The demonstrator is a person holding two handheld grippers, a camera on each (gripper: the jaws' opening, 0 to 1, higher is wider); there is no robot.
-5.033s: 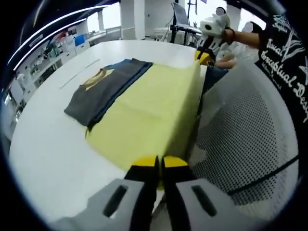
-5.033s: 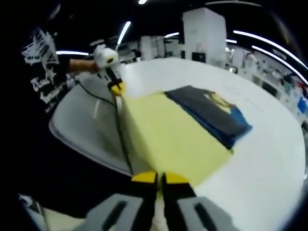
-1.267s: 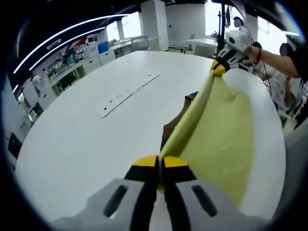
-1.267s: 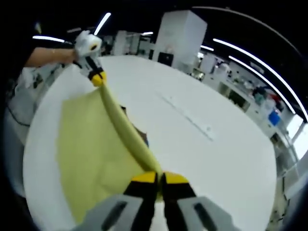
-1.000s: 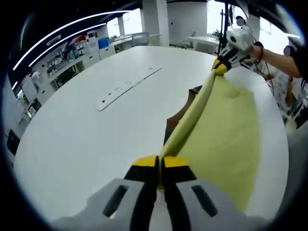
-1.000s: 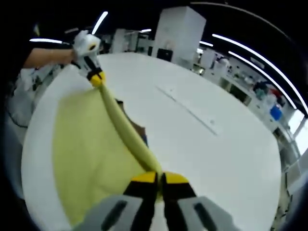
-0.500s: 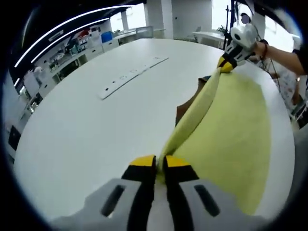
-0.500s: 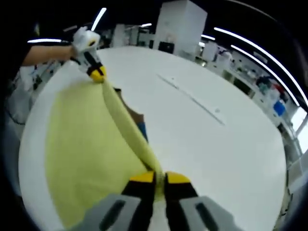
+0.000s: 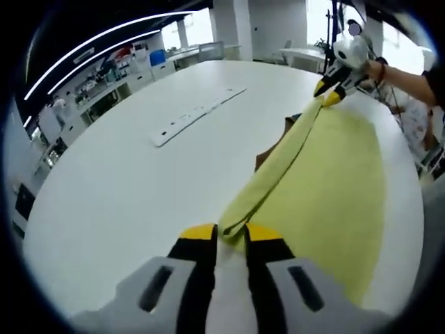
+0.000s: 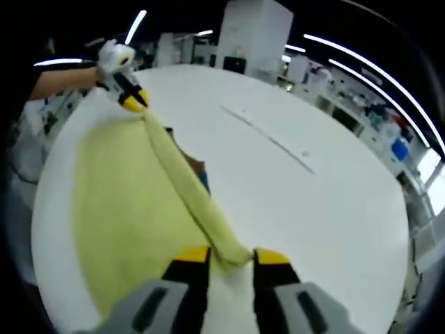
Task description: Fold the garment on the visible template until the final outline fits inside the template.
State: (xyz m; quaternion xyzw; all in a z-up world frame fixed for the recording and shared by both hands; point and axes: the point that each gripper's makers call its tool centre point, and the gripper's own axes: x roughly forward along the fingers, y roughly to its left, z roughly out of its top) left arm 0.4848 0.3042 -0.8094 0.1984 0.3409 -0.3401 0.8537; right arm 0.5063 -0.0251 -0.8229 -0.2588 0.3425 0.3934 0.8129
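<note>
The pale yellow cloth sheet [image 9: 334,188] lies spread on the white round table [image 9: 125,181], and its far edge is doubled over into a thick rolled fold [image 9: 278,170] that runs from just ahead of the left gripper [image 9: 228,233] across to the right gripper [image 9: 332,90], seen at the far end of the cloth in the left gripper view. A dark brown and blue garment [image 9: 271,149] peeks out from under that fold, on the side away from the flat yellow part; most of it is covered. The yellow sheet looks to be the template or a folding board flipped over the garment, so one fold seems to be laid down. Whether the outline now fits cannot be judged while the garment is hidden, and further folds probably remain.

In the left gripper view the jaws stand parted, the corner of the fold resting between and just beyond their yellow tips, no longer pinched. In the right gripper view the right gripper [image 10: 229,257] shows the same: jaws spread, the end of the fold [image 10: 201,202] lying loose in the gap, the garment [image 10: 198,174] a dark sliver beside it. The left gripper [image 10: 128,97] sits at the far corner, a hand [image 10: 111,59] behind it. Both grippers are low over the table, pointed along the fold toward each other, one at each end of it
</note>
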